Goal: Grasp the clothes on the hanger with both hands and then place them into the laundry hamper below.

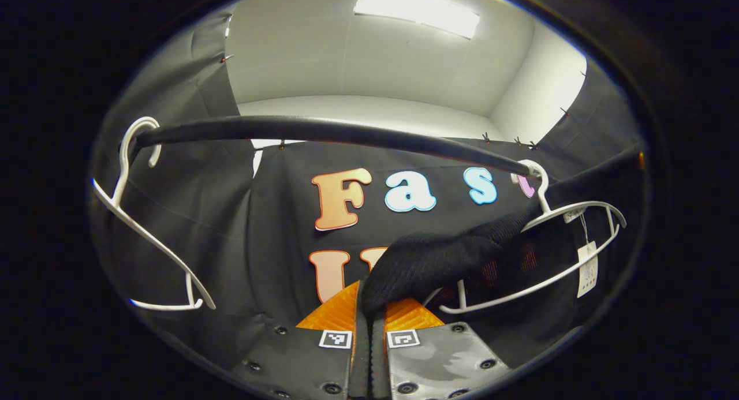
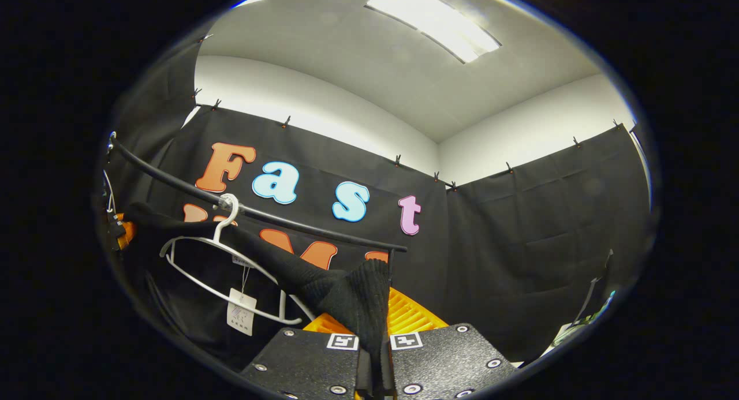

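Left gripper view: ribbed blk knit garment (image 1: 427, 261)

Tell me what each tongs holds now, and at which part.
Both hold the black garment: left tongs pinch one end, right tongs the other; its middle lies on the hanger.

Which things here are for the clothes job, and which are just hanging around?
For the job:
- black knit garment, pinched at either end
- its white hanger, hooked on the rail
- left gripper
- right gripper

Just hanging around:
- empty white hanger farther along the rail
- paper tag
- ceiling light
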{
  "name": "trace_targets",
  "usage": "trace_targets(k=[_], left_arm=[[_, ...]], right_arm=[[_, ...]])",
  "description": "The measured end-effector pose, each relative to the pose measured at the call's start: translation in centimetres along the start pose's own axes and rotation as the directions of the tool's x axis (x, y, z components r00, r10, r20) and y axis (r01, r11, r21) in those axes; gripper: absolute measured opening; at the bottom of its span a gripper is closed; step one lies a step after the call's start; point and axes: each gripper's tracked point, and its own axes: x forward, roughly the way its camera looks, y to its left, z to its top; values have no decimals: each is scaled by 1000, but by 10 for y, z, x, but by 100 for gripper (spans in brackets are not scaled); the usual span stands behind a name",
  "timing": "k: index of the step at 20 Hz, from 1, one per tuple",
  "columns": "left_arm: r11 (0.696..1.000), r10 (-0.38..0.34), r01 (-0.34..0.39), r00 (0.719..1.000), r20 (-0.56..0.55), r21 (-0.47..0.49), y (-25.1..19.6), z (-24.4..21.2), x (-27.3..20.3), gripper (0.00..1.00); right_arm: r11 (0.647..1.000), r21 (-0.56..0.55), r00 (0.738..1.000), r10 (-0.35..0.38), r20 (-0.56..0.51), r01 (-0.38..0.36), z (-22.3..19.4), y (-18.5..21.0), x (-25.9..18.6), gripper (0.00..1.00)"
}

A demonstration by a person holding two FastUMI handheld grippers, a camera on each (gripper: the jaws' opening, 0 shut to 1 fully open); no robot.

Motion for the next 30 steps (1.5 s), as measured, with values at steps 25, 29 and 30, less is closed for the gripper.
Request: trace_targets(k=[25,29,30], left_arm=[[999,30,-33,991,-129,-22,2,-95,81,8],[998,37,-44,982,-183,-39,6,-124,74,8],[998,41,-51,978,-203,-43,9,-130,66,8]], right_arm=[[994,70,988,89,-129,-81,-118,26,84,6],[990,99,979,115,-167,-100,-140,42,72,6],[990,101,976,118,-182,-101,-148,43,67,6]])
